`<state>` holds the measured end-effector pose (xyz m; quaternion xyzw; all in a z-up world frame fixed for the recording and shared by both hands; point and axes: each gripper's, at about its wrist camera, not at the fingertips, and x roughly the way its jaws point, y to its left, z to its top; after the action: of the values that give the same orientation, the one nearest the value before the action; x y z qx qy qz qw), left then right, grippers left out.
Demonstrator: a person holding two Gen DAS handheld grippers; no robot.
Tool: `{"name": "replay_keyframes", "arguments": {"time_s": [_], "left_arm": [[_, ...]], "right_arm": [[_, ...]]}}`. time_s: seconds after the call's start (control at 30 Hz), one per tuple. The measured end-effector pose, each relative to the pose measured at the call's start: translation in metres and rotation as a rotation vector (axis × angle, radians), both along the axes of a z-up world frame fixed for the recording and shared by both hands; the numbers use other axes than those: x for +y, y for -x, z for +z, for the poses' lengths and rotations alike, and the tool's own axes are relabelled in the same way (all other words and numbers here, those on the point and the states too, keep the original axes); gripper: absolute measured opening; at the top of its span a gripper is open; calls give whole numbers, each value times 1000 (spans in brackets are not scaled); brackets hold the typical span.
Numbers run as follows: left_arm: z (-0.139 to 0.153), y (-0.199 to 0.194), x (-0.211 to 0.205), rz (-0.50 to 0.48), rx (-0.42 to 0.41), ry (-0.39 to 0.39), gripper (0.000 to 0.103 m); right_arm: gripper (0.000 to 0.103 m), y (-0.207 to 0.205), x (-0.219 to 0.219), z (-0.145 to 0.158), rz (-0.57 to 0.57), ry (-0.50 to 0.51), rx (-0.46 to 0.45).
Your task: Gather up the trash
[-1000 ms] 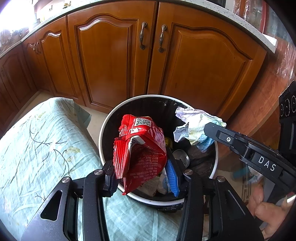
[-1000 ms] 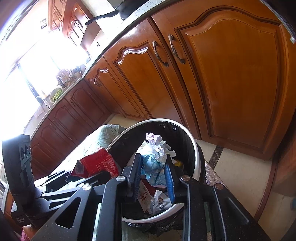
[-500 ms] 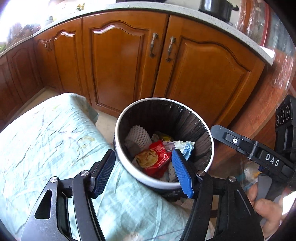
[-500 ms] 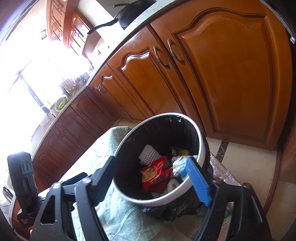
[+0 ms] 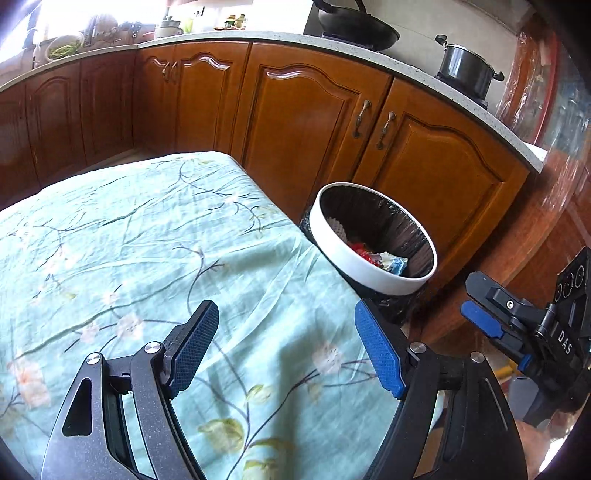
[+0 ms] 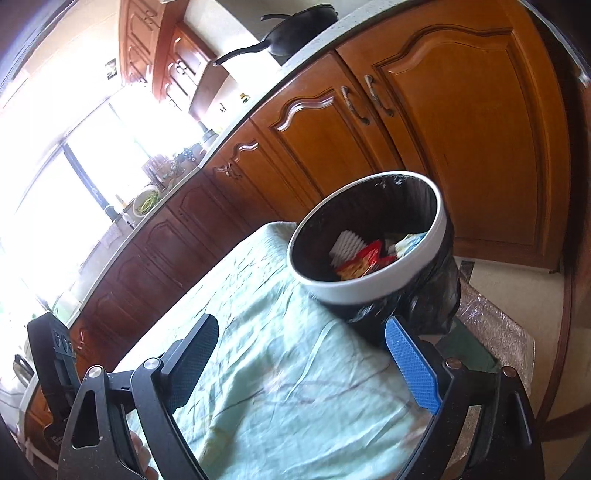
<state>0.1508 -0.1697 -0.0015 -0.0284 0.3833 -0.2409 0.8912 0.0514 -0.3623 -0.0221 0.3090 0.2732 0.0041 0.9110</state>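
A round white-rimmed trash bin (image 5: 384,278) with a black liner stands on the floor off the table's far right corner; it also shows in the right wrist view (image 6: 369,288). Inside lie a red snack bag (image 6: 364,260), crumpled paper (image 6: 406,242) and white foam netting (image 6: 345,245). My left gripper (image 5: 284,349) is open and empty above the tablecloth, short of the bin. My right gripper (image 6: 310,362) is open and empty above the table, with the bin just ahead. The right gripper also shows at the right edge of the left wrist view (image 5: 487,321).
A table with a light green floral cloth (image 5: 129,258) fills the foreground. Brown wooden cabinets (image 5: 314,122) run behind the bin. A wok (image 5: 358,27) and a pot (image 5: 467,68) sit on the counter. A foil-like sheet (image 6: 495,332) lies on the floor by the bin.
Both grippers let go of the red bag and crumpled paper, which fell into the bin. Both opened wide and pulled back and up over the table.
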Motion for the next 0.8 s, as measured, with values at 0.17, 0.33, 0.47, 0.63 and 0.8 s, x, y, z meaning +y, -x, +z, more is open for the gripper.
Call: {"name": "replay_keyframes", "arguments": {"time_s": [0.17, 0.33, 0.47, 0.63, 0.8], "left_arm": [[3, 26, 31, 34, -56, -10, 78], [12, 44, 59, 72, -112, -3, 80], [29, 60, 79, 121, -194, 28, 98], [36, 81, 94, 186, -297, 23, 103], [23, 96, 94, 214, -353, -35, 103]], "right_arm": [[94, 14, 26, 6, 9, 59, -32], [103, 29, 49, 36, -5, 204, -114], [103, 49, 68, 62, -63, 334, -216], [103, 57, 87, 52, -83, 425, -247], [103, 54, 98, 22, -39, 443, -189]]}}
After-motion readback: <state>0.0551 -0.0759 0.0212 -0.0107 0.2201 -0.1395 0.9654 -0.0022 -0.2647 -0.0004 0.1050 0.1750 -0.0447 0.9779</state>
